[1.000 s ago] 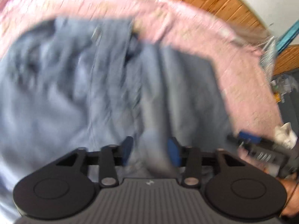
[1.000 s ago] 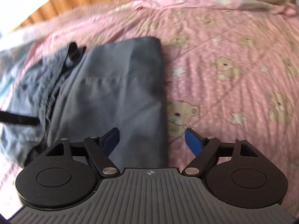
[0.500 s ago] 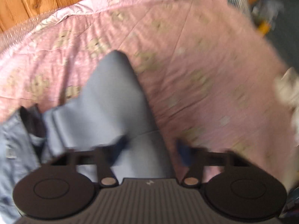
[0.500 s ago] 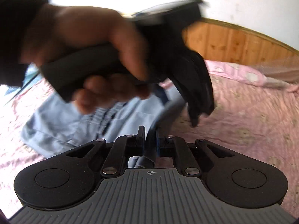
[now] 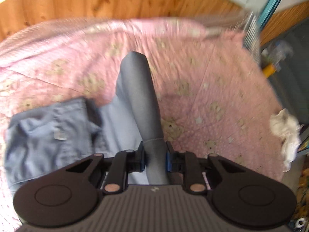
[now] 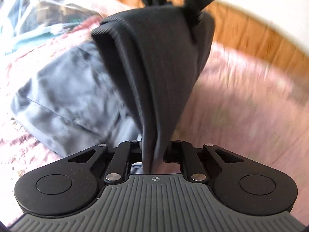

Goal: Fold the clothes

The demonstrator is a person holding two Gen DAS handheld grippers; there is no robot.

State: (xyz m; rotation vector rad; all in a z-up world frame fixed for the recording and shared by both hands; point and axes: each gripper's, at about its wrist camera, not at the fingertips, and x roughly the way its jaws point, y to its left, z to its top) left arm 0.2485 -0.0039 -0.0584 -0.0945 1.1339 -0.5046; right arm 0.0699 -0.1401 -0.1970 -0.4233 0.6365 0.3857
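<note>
Fold barely begun: my left gripper [image 5: 154,155] is closing on, my right gripper [image 6: 153,150] clamps, the lifted grey trouser leg [image 5: 141,100]; waistband end [image 5: 50,135] lies crumpled on the pink bedspread [image 5: 202,81].

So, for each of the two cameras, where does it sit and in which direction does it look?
Left wrist: on the left hand-held gripper, looking down over the pink bear-print bedspread toward the wooden headboard; its jaws are closing on the grey trouser leg.
Right wrist: on the right hand-held gripper, shut on dark trouser fabric; the other gripper shows at the top.
Shared: the trousers, bedspread and headboard.
</note>
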